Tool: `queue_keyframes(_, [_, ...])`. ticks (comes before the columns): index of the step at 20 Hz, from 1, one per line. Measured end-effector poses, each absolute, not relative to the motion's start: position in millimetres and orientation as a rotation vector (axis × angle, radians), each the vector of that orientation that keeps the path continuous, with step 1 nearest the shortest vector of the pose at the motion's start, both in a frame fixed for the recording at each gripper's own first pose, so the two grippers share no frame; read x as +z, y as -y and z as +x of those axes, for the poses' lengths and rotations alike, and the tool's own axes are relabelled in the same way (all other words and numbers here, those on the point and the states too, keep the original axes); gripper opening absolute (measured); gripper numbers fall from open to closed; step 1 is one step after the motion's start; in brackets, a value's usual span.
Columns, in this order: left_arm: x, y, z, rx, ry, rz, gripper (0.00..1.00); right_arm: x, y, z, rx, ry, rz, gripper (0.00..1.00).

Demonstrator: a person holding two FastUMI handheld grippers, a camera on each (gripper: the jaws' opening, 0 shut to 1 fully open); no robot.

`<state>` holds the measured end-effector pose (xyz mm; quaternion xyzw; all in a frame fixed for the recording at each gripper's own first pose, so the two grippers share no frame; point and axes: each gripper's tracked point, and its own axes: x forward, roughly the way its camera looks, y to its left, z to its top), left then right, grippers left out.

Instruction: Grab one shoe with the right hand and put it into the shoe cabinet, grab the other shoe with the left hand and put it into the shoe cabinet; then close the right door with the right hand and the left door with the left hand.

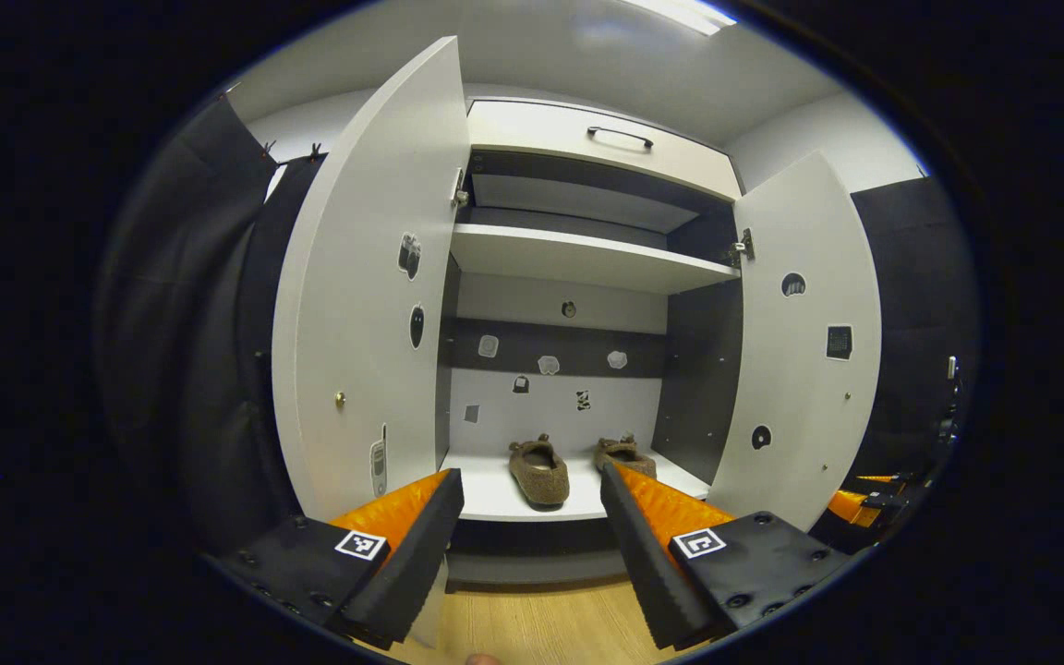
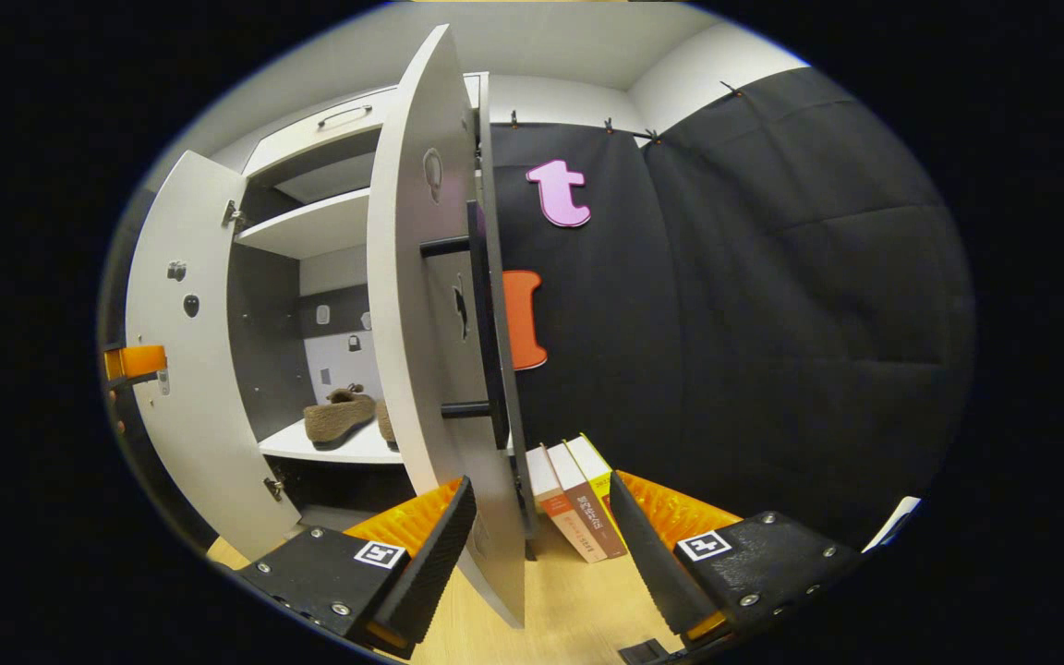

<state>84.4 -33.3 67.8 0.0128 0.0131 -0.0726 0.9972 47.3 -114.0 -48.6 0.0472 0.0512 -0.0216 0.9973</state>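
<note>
Two brown fuzzy shoes sit side by side on the bottom shelf (image 1: 486,494) of the white shoe cabinet, one (image 1: 539,469) to the left of the other (image 1: 626,454). Both doors stand open, the left door (image 1: 356,323) and the right door (image 1: 800,369). My left gripper (image 1: 530,480) is open in front of the cabinet and holds nothing. In the right gripper view the right door (image 2: 412,323) is seen edge-on. Its lower free edge runs between the fingers of my open right gripper (image 2: 541,485), close to the left finger (image 2: 430,545). The shoes (image 2: 338,416) show past the door.
Upper shelf (image 1: 587,259) and a drawer with a handle (image 1: 620,137) sit above. A black bar handle (image 2: 488,332) is on the right door's outer face. Books (image 2: 578,503) lean by the black cloth wall. Wooden floor (image 1: 532,628) lies below. The left door (image 2: 190,369) is open too.
</note>
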Motion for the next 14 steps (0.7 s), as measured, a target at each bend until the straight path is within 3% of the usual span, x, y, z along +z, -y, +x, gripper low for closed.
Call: queue_keyframes(14, [62.9, 20.5, 40.7, -0.102, -0.015, 0.020, 0.96, -50.2, 30.2, 79.3, 0.125, -0.105, 0.105, 0.92])
